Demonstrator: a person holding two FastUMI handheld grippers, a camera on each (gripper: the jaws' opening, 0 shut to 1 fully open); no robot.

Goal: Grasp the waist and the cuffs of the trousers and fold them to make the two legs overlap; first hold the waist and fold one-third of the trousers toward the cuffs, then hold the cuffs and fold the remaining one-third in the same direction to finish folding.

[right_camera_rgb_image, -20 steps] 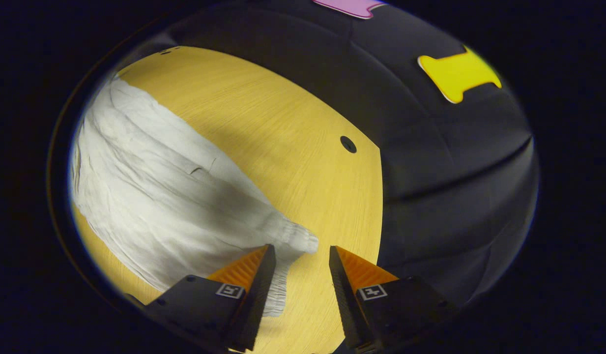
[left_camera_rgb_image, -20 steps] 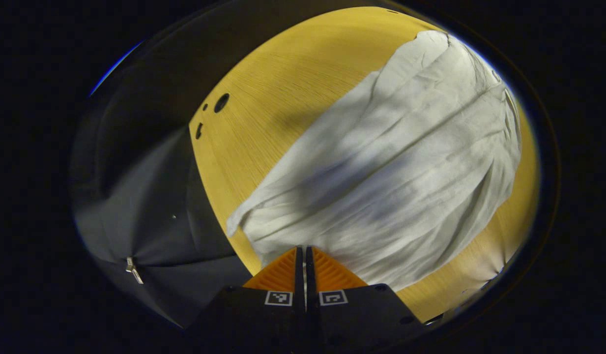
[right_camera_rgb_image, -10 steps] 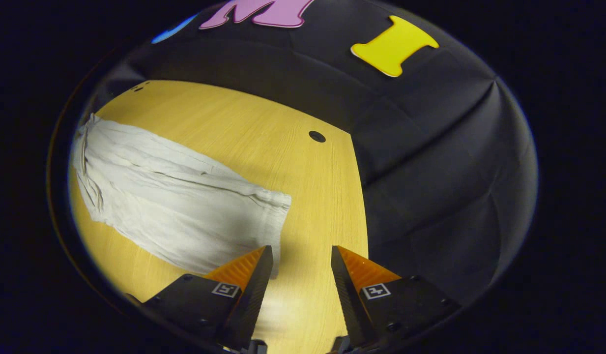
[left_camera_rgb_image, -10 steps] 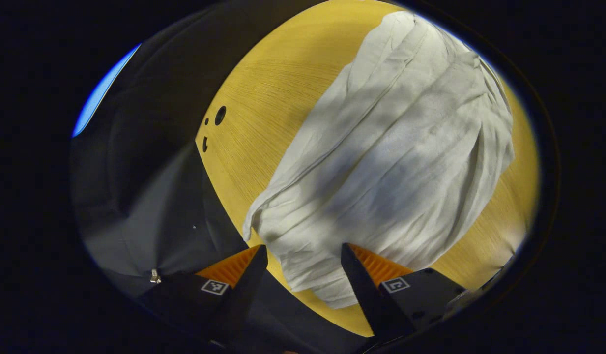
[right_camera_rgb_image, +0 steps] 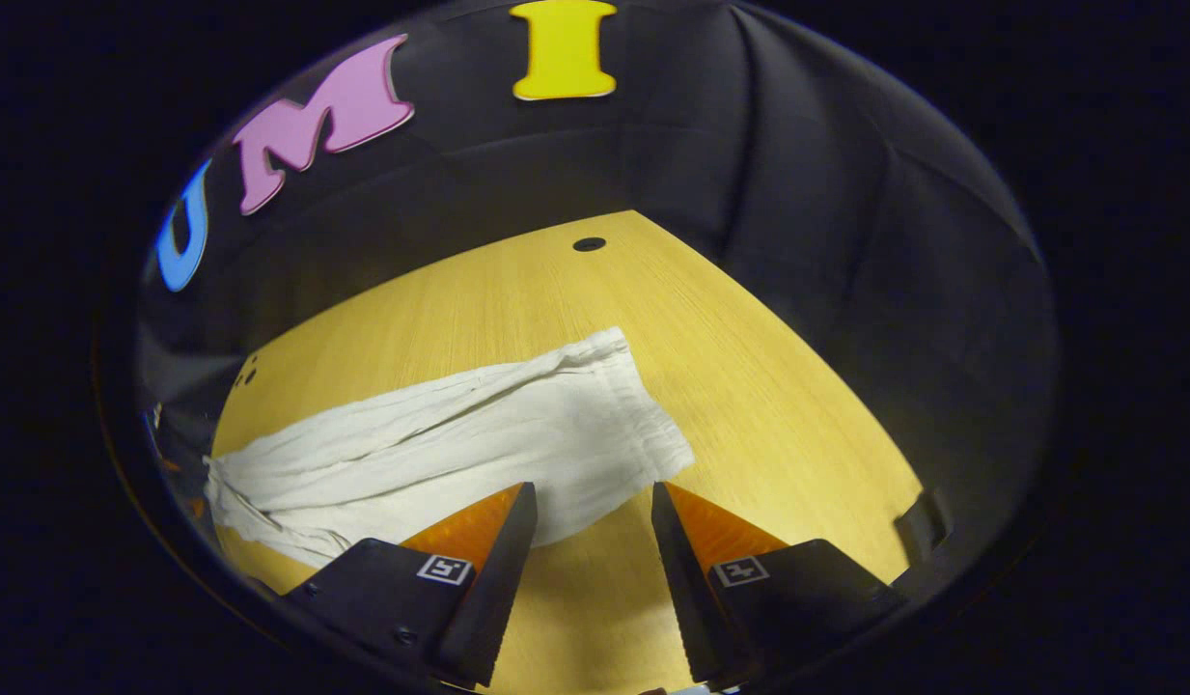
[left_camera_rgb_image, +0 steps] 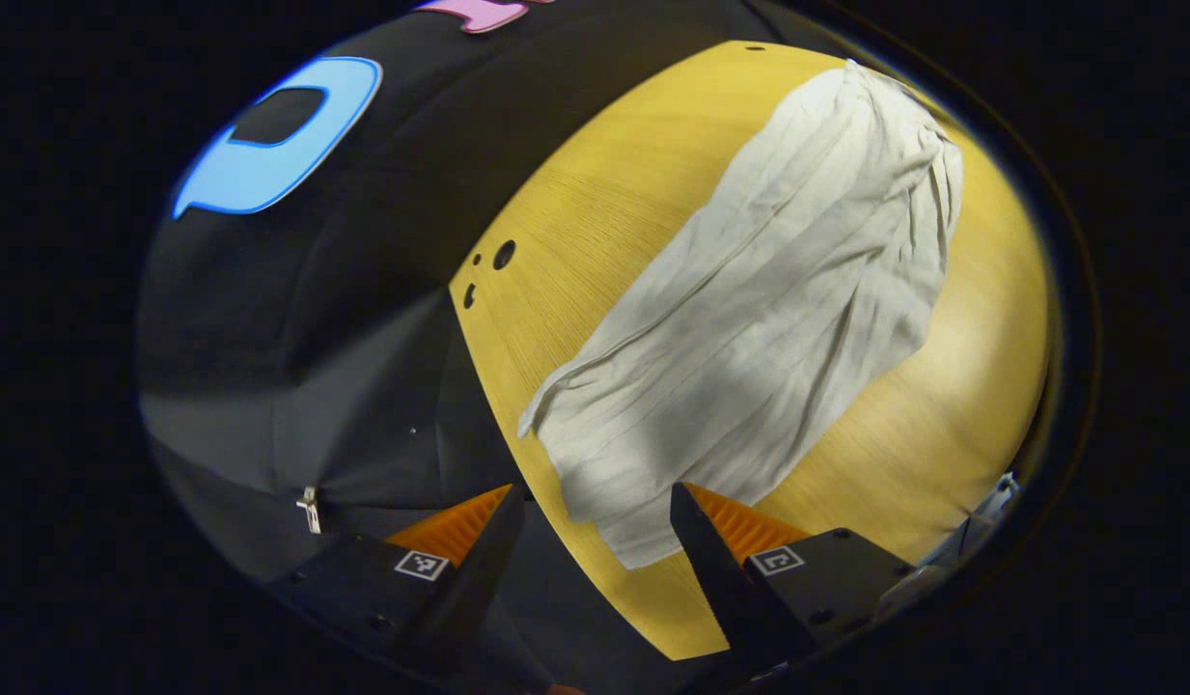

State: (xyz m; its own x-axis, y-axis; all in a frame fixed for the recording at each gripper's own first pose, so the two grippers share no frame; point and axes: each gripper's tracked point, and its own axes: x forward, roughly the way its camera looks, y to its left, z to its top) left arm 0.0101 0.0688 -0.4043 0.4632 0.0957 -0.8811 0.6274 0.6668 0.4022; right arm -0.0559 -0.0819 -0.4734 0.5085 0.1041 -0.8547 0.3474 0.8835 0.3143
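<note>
White trousers (left_camera_rgb_image: 768, 319) lie stretched out flat on the yellow wooden table (left_camera_rgb_image: 604, 193), seemingly doubled lengthwise. In the left gripper view their narrow end reaches down between the fingers of my left gripper (left_camera_rgb_image: 595, 492), which is open and hovers above the cloth near the table's edge. In the right gripper view the trousers (right_camera_rgb_image: 440, 454) run from the left to a wider, gathered end (right_camera_rgb_image: 643, 425) in the middle. My right gripper (right_camera_rgb_image: 592, 490) stands open just in front of that end, above the table (right_camera_rgb_image: 778, 405), with nothing held.
Small round holes mark the tabletop (left_camera_rgb_image: 504, 254) (right_camera_rgb_image: 589, 244). Black cloth wall surrounds the table on the far and side edges. A small metal clip (left_camera_rgb_image: 310, 509) sits on the cloth below the table's left edge.
My left gripper opened and let go of the trousers' end. Both grippers rose and drew back, so the trousers look smaller and lie flat.
</note>
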